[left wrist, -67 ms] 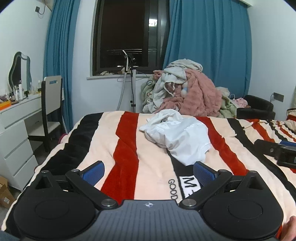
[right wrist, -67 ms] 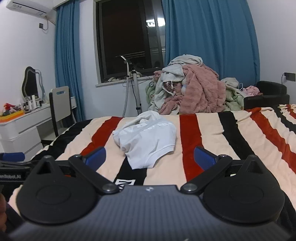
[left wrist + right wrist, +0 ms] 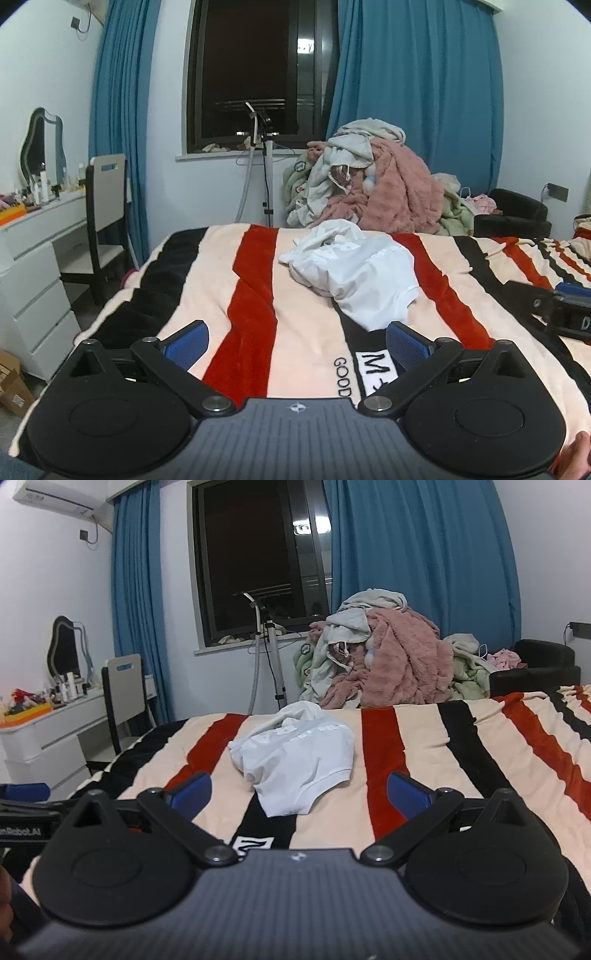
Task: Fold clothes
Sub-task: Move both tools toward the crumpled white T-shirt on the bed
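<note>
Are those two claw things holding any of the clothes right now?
No, nothing is held. The left gripper and the right gripper are both open, and the crumpled white garment lies untouched on the striped blanket.

Bedroom at night, lit from indoors. Dark window [image 3: 255, 74] in a white wall, blue curtains [image 3: 417, 92] on both sides. Striped blanket [image 3: 236, 280] in red, black and cream covering the bed. White dresser [image 3: 33, 258] on the left with a wavy mirror [image 3: 40, 144] and bottles on top, chair [image 3: 105, 206] tucked beside it. Black armchair [image 3: 517, 214] far right. Air conditioner [image 3: 55, 498] up high in the corner. Cardboard boxes [image 3: 11, 384] on the floor.
</note>
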